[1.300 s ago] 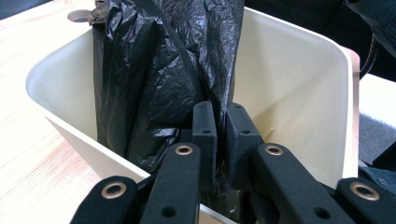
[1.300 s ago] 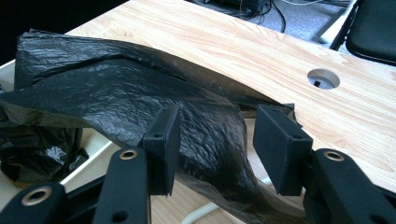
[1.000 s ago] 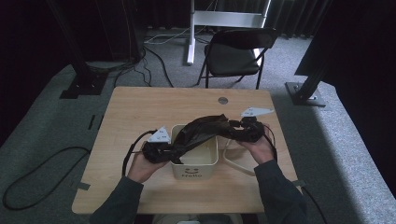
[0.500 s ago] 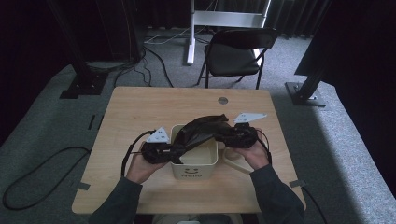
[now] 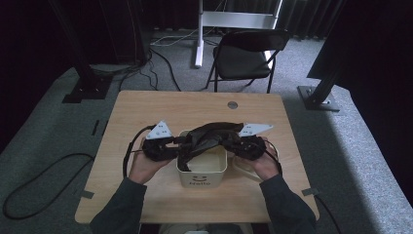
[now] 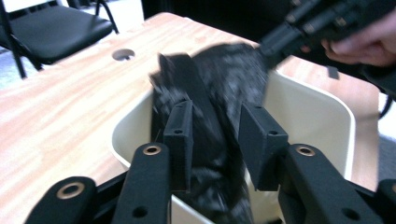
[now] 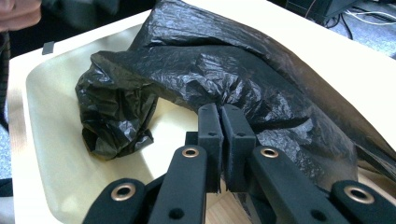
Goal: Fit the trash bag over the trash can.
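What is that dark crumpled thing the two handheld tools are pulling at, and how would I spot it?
On the wooden table, look between the person's hands for the cream bin printed with a smiley. Draped across its open top is a black plastic bag, the only crinkly, glossy thing there, gripped by the left gripper and right gripper.

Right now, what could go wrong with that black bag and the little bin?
The left gripper has its jaws open around the black bag, so that end could slip away. The right gripper pinches thin plastic, which might tear if pulled hard. A tug could also tip the light cream bin.
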`<state>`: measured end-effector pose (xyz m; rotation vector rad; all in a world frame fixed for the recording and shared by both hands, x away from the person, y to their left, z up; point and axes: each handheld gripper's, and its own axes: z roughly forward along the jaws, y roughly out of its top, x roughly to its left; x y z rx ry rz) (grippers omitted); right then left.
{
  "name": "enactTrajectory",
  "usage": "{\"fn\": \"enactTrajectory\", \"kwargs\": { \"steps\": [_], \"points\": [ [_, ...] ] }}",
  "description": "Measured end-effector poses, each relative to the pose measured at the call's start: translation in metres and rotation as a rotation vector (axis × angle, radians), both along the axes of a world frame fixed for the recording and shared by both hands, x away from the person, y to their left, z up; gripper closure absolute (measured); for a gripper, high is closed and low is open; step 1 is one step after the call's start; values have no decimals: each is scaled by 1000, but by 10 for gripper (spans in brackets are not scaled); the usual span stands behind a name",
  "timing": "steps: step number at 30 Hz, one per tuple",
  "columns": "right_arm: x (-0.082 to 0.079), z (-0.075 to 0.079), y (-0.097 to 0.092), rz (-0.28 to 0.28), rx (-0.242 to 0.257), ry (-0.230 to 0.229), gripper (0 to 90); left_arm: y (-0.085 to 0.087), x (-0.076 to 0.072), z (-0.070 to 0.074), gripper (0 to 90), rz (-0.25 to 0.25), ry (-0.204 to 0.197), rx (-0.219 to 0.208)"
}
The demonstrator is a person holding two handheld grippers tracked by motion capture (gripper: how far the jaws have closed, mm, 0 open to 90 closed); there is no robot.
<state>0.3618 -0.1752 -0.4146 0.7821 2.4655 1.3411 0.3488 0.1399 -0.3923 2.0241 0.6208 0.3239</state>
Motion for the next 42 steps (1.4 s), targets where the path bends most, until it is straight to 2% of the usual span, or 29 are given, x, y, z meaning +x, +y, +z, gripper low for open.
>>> {"fn": "enactTrajectory", "kwargs": {
  "steps": [4, 5, 9, 16, 18, 22, 26, 32, 34, 37, 42],
  "points": [
    [-1, 0, 0, 5, 1, 1, 875, -7, 11, 6, 623, 23, 8, 6],
    [-2, -1, 0, 9, 3, -2, 874, -14, 19, 9, 616, 26, 15, 14],
    [-3, -1, -1, 16, 5, 0, 873, -32, 32, 12, 591, 41, 25, 64],
    [-8, -1, -3, 27, 3, -9, 873, -51, 48, 1, 574, 83, 92, 125],
    [-10, -1, -4, 28, 4, -9, 872, -54, 49, -1, 587, 88, 94, 134],
    [-12, -2, -6, 31, 4, -9, 855, -55, 44, -2, 739, 83, 83, 143],
    [-13, -3, -8, 31, 2, -7, 769, -53, 34, -1, 857, 57, 64, 128],
    [-16, -1, -17, 9, 16, -9, 626, -50, 17, -2, 872, 29, 39, 117],
    [-17, -1, -18, 5, 21, -6, 615, -49, 15, -3, 872, 26, 35, 117],
    [-16, 3, -28, -4, 59, -5, 586, -48, 8, -6, 872, 17, 31, 121],
    [-15, 6, -36, -45, 67, -12, 579, -45, 0, -12, 872, 8, 29, 126]
  ]
}}
